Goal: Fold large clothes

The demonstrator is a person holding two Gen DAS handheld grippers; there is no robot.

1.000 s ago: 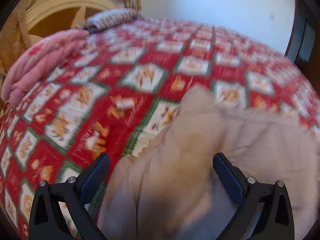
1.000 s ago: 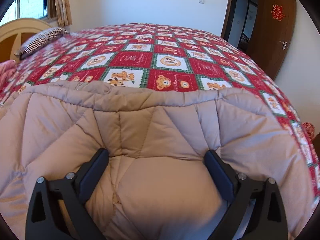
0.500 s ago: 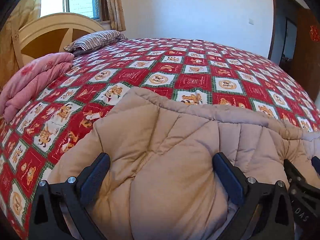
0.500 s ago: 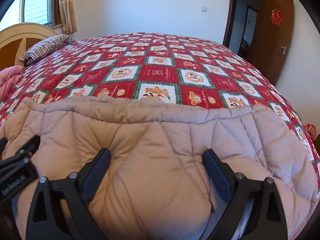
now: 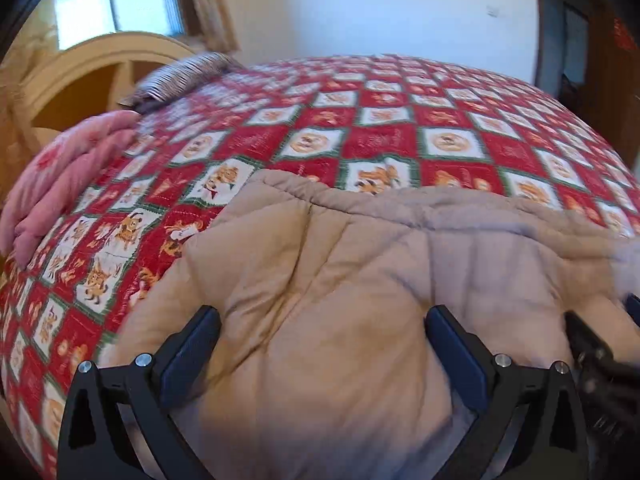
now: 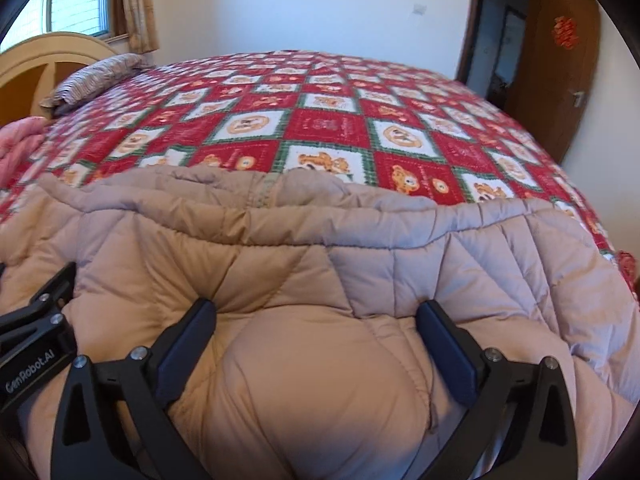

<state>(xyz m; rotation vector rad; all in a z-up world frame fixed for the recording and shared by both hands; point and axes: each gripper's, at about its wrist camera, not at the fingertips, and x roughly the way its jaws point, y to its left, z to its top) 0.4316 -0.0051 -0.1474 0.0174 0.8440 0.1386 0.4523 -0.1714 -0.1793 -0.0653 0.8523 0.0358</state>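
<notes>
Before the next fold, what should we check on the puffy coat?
1. Left tool open, coat bulging between its fingers: ok.
2. Right tool open over the coat: ok.
3. Puffy coat lies on the bed quilt: ok.
4. Far edge of the coat flat: not ok, it is bunched.
5. Pink blanket apart from the coat: ok.
6. Sleeves tucked in: cannot tell.

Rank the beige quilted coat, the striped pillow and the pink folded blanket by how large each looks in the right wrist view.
1. Beige quilted coat: fills the lower half, though nearness inflates it.
2 and 3. Striped pillow and pink folded blanket: both look small; the blanket is cut off at the frame edge, so these two stay unranked.
</notes>
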